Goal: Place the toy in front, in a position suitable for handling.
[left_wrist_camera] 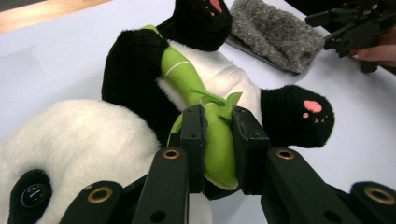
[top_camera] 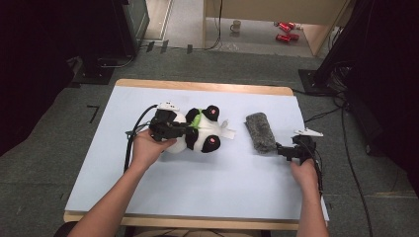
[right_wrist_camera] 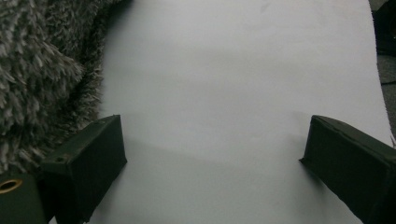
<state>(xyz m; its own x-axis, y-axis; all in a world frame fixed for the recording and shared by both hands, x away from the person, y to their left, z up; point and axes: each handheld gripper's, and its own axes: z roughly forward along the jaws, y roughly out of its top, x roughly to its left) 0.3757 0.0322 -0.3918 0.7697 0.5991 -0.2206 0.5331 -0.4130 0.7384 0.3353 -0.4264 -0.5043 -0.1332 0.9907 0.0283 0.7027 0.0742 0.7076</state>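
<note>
The toy panda (top_camera: 195, 132) lies on its back on the light blue mat (top_camera: 197, 182), and all places here are given from it. The left gripper (left_wrist_camera: 218, 122) sits over the panda's belly, with its jaws closed tight on the green bamboo piece (left_wrist_camera: 212, 135) that the panda carries; the soft green cloth is squeezed between the pads. The grey furry cloth (top_camera: 260, 131) lies just beside the panda, at the side of its feet. The right gripper (top_camera: 285, 150) rests near that cloth, farther from the panda, with jaws wide apart and nothing between them. So the grasp on the bamboo seems done, while the pulling or lifting, and any work with the grey cloth, is probably not yet done.
</note>
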